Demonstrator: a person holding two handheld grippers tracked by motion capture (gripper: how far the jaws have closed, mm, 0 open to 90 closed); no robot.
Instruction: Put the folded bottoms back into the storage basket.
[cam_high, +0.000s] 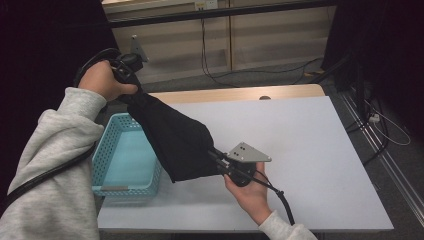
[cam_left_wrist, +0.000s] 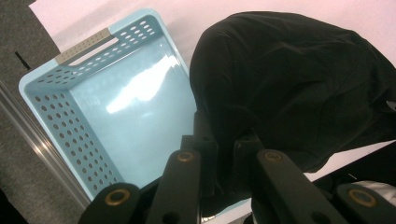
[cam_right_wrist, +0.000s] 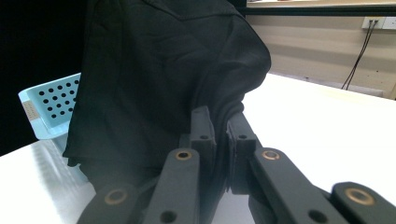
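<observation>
Basket (cam_high: 107, 152) sat pale blue at the table's left edge. Above it my left claw (cam_high: 131, 79) pinched one end of the black cloth (cam_high: 175, 137), which hung slantwise down to my right claw (cam_high: 220, 161), clenched on the other end over the white table (cam_high: 310, 150).

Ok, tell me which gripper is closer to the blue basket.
Left. The left gripper holds the black cloth above the basket's far end; the right gripper grips it over the table, beside the basket.
</observation>
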